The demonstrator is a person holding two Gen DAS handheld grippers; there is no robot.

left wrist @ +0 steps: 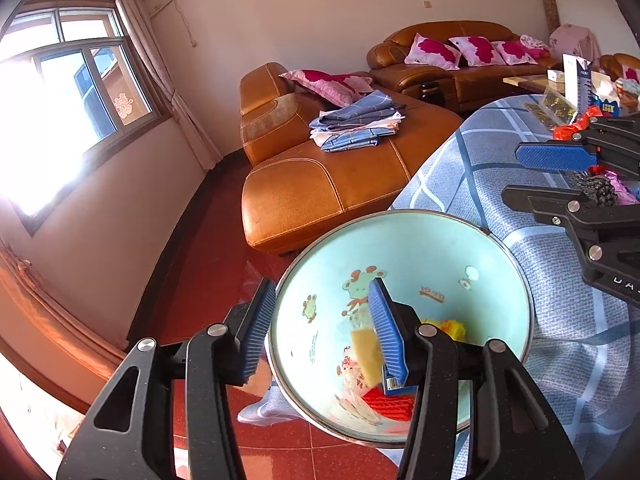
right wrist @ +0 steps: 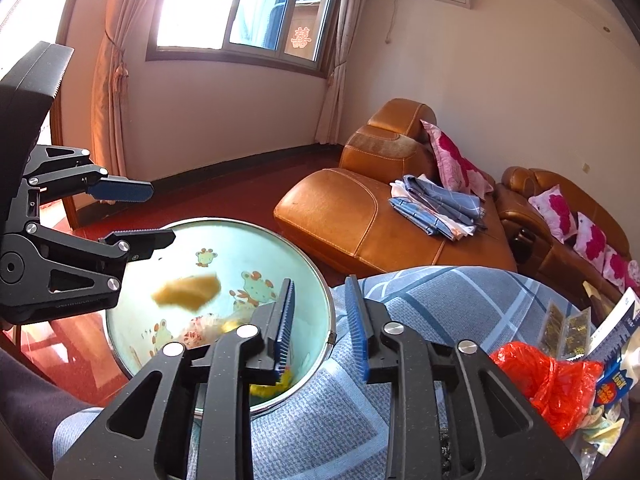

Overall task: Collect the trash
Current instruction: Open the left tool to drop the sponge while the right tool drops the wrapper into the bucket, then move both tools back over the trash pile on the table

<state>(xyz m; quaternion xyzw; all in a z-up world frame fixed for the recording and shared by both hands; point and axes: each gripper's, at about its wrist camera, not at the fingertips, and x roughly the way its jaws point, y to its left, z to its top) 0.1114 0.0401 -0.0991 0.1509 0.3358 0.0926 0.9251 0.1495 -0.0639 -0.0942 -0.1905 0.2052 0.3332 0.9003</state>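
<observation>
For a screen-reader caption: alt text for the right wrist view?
A yellow scrap drops blurred into a pale green basin on a blue checked cloth, with open right tongs in front and left tongs alongside.

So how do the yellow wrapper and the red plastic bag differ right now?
The yellow wrapper is small, flat, blurred and inside the basin's outline, seemingly mid-fall. The red plastic bag is bigger, crumpled, sharp and lies on the blue checked cloth outside the basin. Neither pair of tongs, left or right, grips either one.
</observation>
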